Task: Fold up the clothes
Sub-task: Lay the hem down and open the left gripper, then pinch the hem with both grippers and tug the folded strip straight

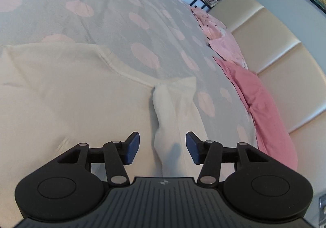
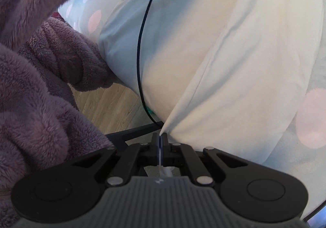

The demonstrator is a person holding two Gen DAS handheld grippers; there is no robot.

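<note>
The left gripper [image 1: 163, 147] stands spread above a raised fold of the cream fabric garment [image 1: 61, 89], touching nothing. The right gripper [image 2: 160, 142] pinches that garment's corner at the edge of the grey pink-dotted bedspread [image 1: 126, 3], beside a purple fleece sleeve [image 2: 40, 126].

Cream garment [image 1: 71, 89] lies spread flat on the dotted bedspread [image 1: 122, 14].

Garment [image 1: 61, 89] on bedspread [image 1: 122, 14] (pillows [image 1: 254, 93] right)

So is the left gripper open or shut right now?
Open. The left gripper has a clear gap between its blue pads, with the cream garment lying unpinched below.
</note>
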